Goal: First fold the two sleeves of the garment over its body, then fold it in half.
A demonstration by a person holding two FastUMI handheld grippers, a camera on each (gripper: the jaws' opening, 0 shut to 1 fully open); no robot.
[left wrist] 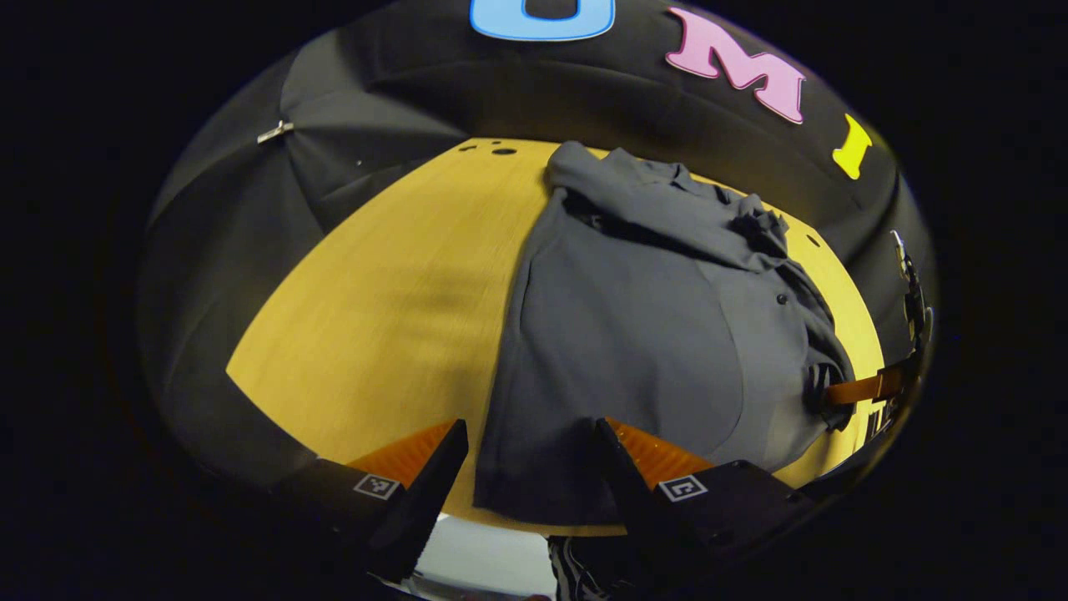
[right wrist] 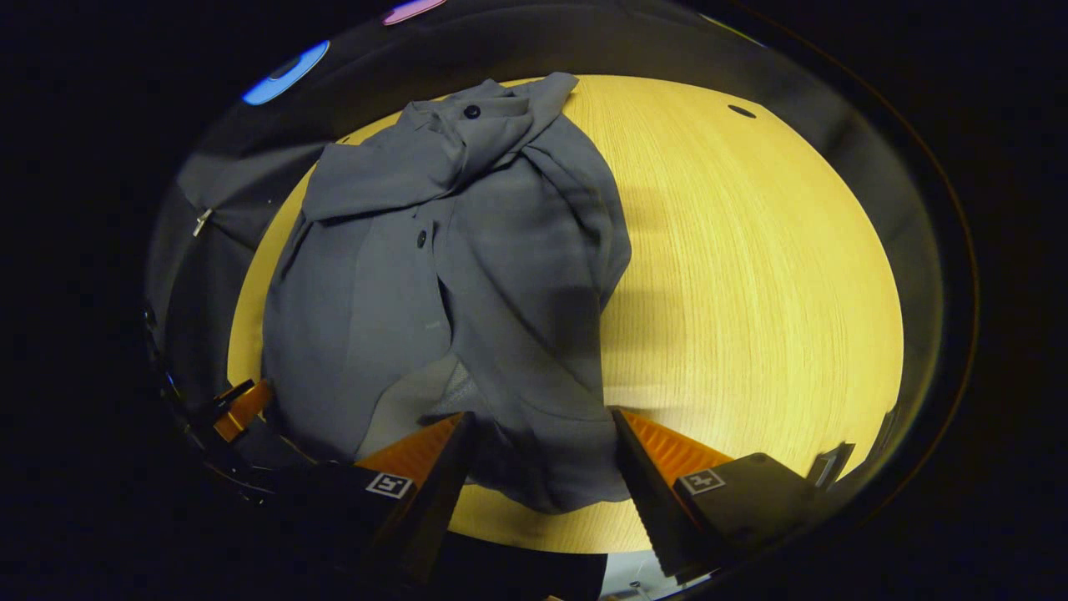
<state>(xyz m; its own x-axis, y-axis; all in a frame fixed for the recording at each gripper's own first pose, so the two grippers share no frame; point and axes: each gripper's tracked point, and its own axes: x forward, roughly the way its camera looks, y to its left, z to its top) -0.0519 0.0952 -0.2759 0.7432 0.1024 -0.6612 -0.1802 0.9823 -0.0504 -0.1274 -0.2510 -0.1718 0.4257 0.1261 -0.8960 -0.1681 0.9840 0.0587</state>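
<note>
The gray shirt (left wrist: 634, 334) lies on the yellow surface (left wrist: 392, 309), sleeves already over its body. It looks soft, light and floppy. Both tongs (left wrist: 530, 467) (right wrist: 538, 467) hang wide apart over its near hem; pinch both corners there.

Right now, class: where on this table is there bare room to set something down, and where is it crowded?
Bare wood lies on both flanks of the grey shirt: the table stretch between shirt and booth wall in the left gripper view, and the wide patch beyond its other edge in the right gripper view. The near hem is crowded: both open grippers straddle it.
</note>
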